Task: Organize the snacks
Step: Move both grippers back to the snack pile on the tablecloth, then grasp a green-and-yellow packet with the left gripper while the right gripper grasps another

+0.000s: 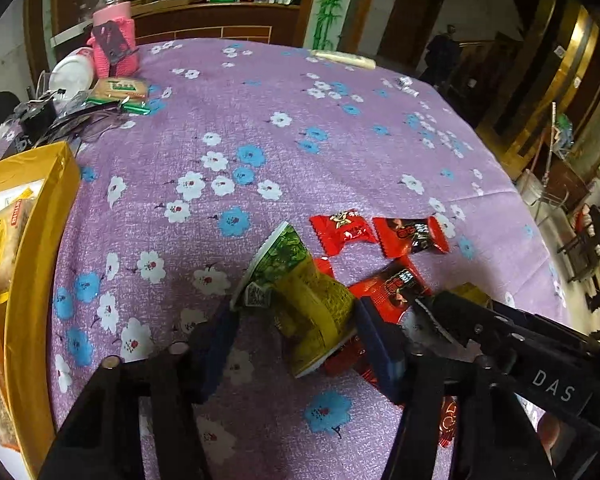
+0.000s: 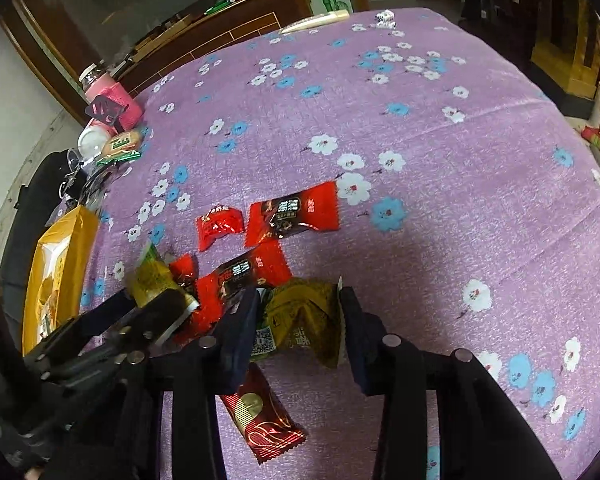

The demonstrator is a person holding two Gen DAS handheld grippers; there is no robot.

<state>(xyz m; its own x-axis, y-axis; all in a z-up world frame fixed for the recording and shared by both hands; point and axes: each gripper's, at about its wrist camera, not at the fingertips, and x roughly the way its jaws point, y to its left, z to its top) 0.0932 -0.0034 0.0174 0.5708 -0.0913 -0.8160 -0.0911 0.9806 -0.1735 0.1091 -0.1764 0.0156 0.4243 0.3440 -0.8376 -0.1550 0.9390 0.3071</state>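
Each gripper holds a crinkled foil packet, green at one end and yellow at the other, with a small QR code printed on it. The left gripper (image 1: 296,328) pinches the left packet (image 1: 300,292) between its blue pads, the packet tilted with its green end up. The right gripper (image 2: 298,320) pinches the right packet (image 2: 300,320), which bunches between its fingers.

Both packets sit at the near edge of a cluster of red packets (image 2: 292,210) on the cloth (image 2: 440,140). Four glossy red packets with serrated ends show there: two larger ones with dark print, one small one behind the left packet, and one small one beyond it. A fifth, dark red with gold print (image 2: 260,420), lies nearest, under the right gripper.

The cloth is purple woven fabric with white and blue flowers. A yellow box (image 1: 36,240) stands left of the cluster, holding wrapped bars. Far left of the cluster stands a jar (image 1: 114,36) in a pink knitted sleeve.
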